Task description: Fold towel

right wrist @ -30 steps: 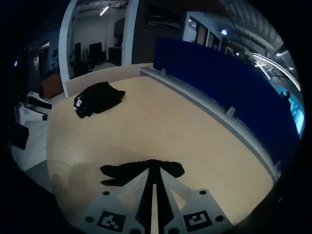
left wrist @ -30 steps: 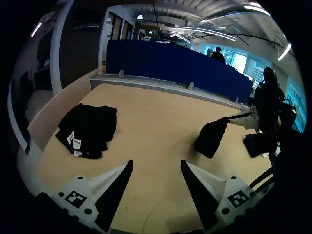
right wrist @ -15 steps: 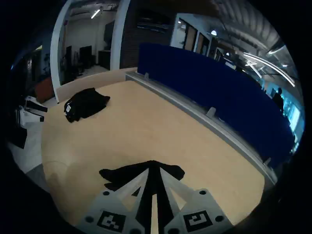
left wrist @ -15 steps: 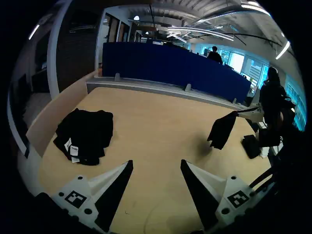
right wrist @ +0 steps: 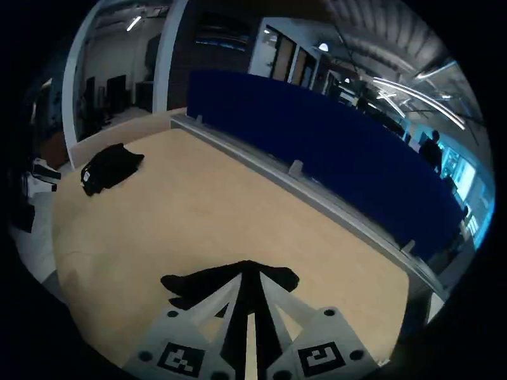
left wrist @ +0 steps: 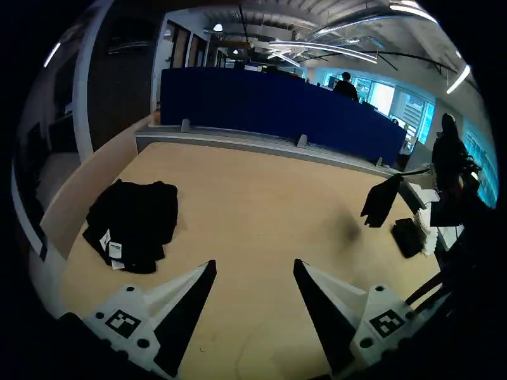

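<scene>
Progress: early, I judge. The black towel [left wrist: 380, 201] hangs unfolded in the air above the table [left wrist: 253, 183], at the right of the left gripper view; laying it out and folding it are still to do.
Right gripper [right wrist: 251, 278]: fingers together, clamped on the towel's cloth.
Left gripper [left wrist: 253, 263]: fingers apart, holding nothing, at low centre.
Containers: none discernible. The dark pile [left wrist: 133, 218] lies straight on the table, at the left.

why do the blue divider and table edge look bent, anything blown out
Left gripper view: fisheye bows the blue divider and table edge; ceiling strips and windows glare; soft shadow under the hanging black towel. Right gripper view: same bowing, cyan windows blown out, towel reads featureless black.
</scene>
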A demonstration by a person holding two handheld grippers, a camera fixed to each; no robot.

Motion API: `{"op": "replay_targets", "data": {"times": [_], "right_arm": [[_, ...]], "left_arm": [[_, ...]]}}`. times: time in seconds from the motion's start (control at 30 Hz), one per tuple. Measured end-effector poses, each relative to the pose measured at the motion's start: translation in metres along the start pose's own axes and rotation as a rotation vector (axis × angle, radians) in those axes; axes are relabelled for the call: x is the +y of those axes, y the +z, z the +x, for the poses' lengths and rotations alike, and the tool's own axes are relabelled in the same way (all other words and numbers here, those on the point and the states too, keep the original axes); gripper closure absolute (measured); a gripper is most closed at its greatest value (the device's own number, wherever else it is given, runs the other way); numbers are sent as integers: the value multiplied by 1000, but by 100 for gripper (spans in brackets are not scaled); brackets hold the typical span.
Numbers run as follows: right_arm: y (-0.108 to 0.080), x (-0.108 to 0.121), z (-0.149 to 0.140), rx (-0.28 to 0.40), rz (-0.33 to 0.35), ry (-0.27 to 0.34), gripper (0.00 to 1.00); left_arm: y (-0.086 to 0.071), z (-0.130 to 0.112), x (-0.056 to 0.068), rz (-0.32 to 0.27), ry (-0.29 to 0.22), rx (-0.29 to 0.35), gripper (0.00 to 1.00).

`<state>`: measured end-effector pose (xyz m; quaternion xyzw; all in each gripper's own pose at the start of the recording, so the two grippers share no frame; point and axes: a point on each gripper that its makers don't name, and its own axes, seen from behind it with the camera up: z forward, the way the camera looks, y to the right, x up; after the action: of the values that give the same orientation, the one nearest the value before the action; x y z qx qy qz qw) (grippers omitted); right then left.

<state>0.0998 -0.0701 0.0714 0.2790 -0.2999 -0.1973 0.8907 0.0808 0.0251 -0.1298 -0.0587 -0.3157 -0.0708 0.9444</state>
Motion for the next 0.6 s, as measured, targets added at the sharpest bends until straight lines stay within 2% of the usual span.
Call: {"op": "replay_targets", "data": {"times": [0.2, 0.6], "right_arm": [[-13, 41, -17, -19, -40, 21, 96], [-29, 109, -48, -50, -111, 62, 95]], "left_arm": [[5, 2, 2, -1, -9, -4, 10], [10, 4, 5, 14, 17, -17, 10]]}}
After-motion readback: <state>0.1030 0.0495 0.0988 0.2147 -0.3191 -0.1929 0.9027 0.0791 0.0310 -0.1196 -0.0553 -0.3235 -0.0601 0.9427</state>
